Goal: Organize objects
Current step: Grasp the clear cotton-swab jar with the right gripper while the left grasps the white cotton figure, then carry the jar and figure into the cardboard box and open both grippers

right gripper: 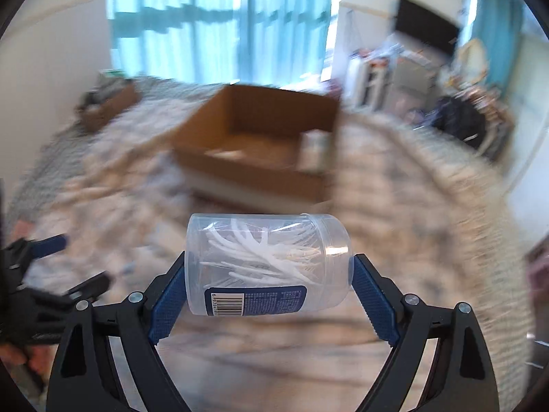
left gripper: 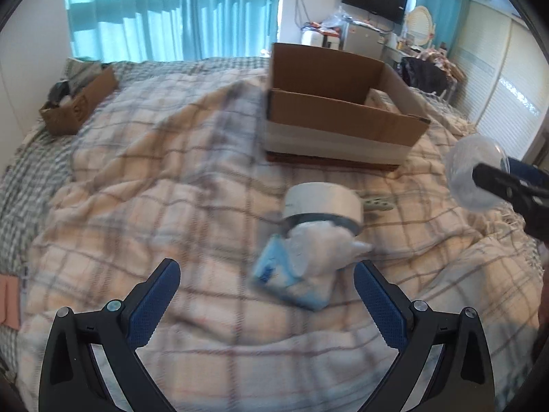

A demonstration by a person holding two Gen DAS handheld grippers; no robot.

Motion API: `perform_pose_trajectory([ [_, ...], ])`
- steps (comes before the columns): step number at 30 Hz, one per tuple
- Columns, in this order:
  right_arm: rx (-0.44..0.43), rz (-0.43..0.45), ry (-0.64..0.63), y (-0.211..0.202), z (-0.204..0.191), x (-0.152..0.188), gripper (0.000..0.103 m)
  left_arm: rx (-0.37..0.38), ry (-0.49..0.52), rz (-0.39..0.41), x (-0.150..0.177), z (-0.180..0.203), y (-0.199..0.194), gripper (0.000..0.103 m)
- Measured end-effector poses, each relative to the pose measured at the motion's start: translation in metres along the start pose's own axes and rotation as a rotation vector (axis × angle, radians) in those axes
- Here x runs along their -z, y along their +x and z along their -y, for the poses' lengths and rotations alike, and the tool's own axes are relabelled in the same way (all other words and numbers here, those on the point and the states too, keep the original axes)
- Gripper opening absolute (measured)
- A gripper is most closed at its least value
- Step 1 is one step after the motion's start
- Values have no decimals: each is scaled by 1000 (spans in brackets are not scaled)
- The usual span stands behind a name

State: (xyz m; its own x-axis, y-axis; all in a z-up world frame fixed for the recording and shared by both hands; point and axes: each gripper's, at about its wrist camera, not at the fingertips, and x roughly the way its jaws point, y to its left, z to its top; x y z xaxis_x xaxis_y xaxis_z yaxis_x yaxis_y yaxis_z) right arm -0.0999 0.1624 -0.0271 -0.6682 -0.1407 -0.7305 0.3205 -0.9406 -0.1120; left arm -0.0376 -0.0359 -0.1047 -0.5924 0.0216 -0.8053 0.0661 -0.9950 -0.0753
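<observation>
Covering bed (left gripper: 206, 185), seemingly plaid blanket (left gripper: 144, 144)

My right gripper (right gripper: 267, 274) has matt black plastic arms and ribbed blue rubbery pads – between them lies a clear, glossy plastic jar (right gripper: 267, 261) with a printed paper label. On the soft, rumpled checked cloth blanket (left gripper: 137, 206) stand a matt brown cardboard box (left gripper: 339, 110) and a smooth white tape roll (left gripper: 322, 202) – beside a crinkly plastic packet (left gripper: 295, 274).
</observation>
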Motion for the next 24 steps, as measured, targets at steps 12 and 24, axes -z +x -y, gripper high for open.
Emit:
perform_pose_trajectory([
  [12, -74, -59, 166, 31, 52, 31, 89, 47, 39, -145, -8, 55, 81, 103],
  [24, -124, -98, 219, 44, 62, 40, 88, 74, 62, -114, -5, 53, 68, 79],
])
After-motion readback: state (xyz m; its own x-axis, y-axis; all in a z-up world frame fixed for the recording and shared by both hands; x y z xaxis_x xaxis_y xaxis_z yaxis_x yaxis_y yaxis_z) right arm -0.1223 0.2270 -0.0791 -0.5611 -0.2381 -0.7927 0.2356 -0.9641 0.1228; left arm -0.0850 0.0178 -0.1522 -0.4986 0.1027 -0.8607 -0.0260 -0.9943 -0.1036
